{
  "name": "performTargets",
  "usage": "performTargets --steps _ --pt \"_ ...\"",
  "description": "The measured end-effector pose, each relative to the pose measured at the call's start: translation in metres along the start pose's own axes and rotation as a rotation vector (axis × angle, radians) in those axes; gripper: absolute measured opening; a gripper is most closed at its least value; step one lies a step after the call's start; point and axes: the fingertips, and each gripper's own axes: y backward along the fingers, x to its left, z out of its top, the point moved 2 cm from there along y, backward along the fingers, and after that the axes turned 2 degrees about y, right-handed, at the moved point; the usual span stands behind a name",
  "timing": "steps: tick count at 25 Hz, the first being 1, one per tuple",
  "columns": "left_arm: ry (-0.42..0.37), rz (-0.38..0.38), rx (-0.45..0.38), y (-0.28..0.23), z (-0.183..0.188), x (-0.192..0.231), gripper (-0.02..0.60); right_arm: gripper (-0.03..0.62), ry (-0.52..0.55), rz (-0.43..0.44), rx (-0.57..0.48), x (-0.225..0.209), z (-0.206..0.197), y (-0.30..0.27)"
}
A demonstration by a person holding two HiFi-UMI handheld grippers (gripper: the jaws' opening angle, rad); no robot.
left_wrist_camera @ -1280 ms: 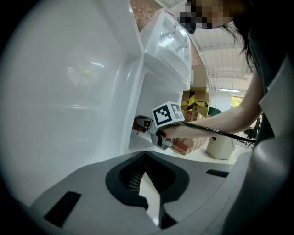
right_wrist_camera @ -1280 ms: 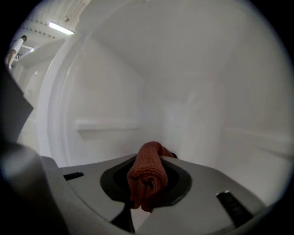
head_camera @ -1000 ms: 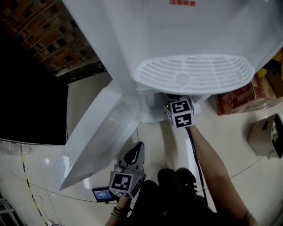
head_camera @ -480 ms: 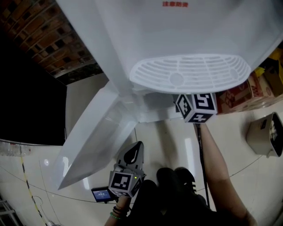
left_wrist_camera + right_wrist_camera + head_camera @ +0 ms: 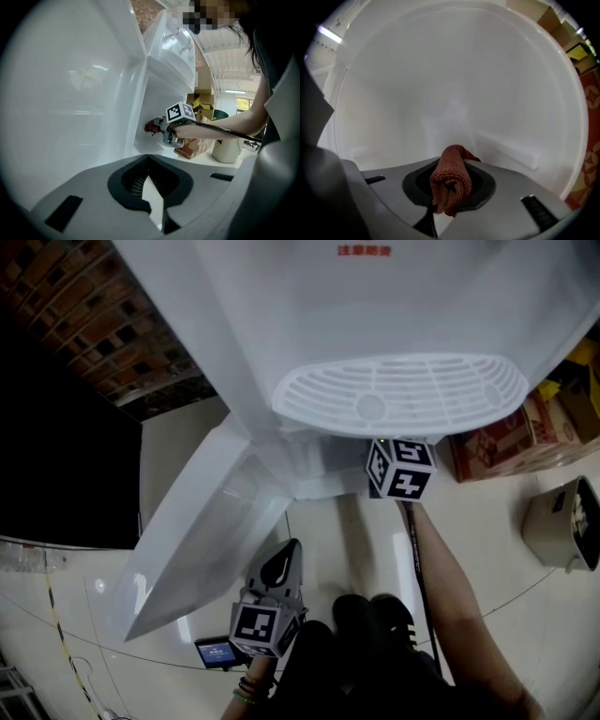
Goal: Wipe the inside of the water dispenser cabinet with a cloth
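The white water dispenser (image 5: 375, 306) stands with its cabinet door (image 5: 192, 540) swung open to the left. My right gripper (image 5: 450, 161) is shut on a bunched red-brown cloth (image 5: 450, 180), close to the cabinet's white inner wall (image 5: 454, 98). In the head view only its marker cube (image 5: 401, 468) shows, under the drip tray grille (image 5: 398, 395). The left gripper view shows the cloth (image 5: 151, 125) at the cabinet's back corner. My left gripper (image 5: 289, 554) hangs low by the door, jaws together, holding nothing.
Cardboard boxes (image 5: 497, 446) and a beige bin (image 5: 562, 526) stand on the floor to the right of the dispenser. A brick wall (image 5: 94, 306) and a dark panel (image 5: 56, 456) lie to the left. The person's shoes (image 5: 375, 615) are directly below the cabinet.
The right gripper's cube swung to the right under the drip tray, then came back a little to the left. The left gripper has stayed where it was.
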Motion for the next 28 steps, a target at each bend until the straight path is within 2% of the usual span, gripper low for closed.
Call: performTargets --steps 6,11,14,17,22,25,28 --pt "-0.001 -0.004 0.0 0.001 0.001 -0.002 -0.015 0.074 -0.026 -0.005 0.13 -0.004 -0.048 0.001" --pt "0.0 -0.004 -0.005 0.001 0.001 -0.002 -0.015 0.074 0.015 0.01 0.156 -0.004 -0.053 0.004" --pt "0.004 -0.007 -0.008 0.001 0.001 -0.004 -0.015 0.074 0.049 0.017 0.083 0.001 -0.026 0.011" --pt "0.004 -0.008 -0.01 0.0 0.002 -0.006 -0.015 0.074 0.103 0.013 -0.058 0.009 0.025 0.026" --pt "0.004 -0.015 -0.016 -0.001 0.004 -0.011 -0.015 0.074 0.126 -0.023 -0.286 0.018 0.108 0.064" --pt "0.004 -0.018 -0.018 -0.002 0.004 -0.014 -0.015 0.074 0.125 -0.062 -0.334 0.014 0.128 0.076" --pt "0.0 -0.018 -0.016 -0.001 0.003 -0.015 -0.015 0.074 0.096 -0.13 -0.318 -0.001 0.124 0.075"
